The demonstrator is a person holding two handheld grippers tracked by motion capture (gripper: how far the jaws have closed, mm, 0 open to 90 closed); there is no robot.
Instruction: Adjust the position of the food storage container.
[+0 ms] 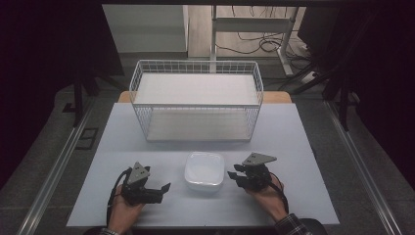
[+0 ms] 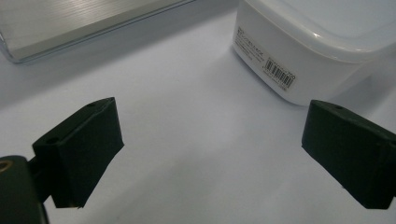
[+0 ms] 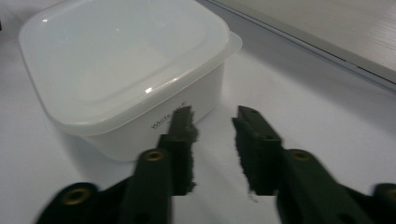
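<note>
Dim room, dark on both sides; cables on the floor (image 1: 254, 41) behind the desk (image 1: 122, 147), which has a pale, bluish-white top. Left to right in the high view: left hand (image 1: 125, 208) comes in from the bottom edge, holding the left gripper (image 1: 164, 188) low over the near-left part of the desk, jaws pointing right toward the container. Left gripper view: jaws released, spread wide, nothing between them, just bare desk; the container's lower corner with a barcode label (image 2: 279, 74) sits beyond the right-hand jaw, not touching it. Centre: white square lidded plastic container (image 1: 204, 170), rounded corners, lid on, standing on the desk between the two grippers, near the front edge. Behind it, at the far half of the desk, a white wire basket (image 1: 195, 100), clear of the container. Right: right gripper (image 1: 232, 177) held in the right hand (image 1: 266, 193), a plaid cuff at the bottom edge, jaws pointing left at the container. Right gripper view: jaws partly apart with a narrow gap, gripping nothing, tips just beside the container's side wall, near some printed text; can't tell if the left-hand jaw tip touches the wall.
</note>
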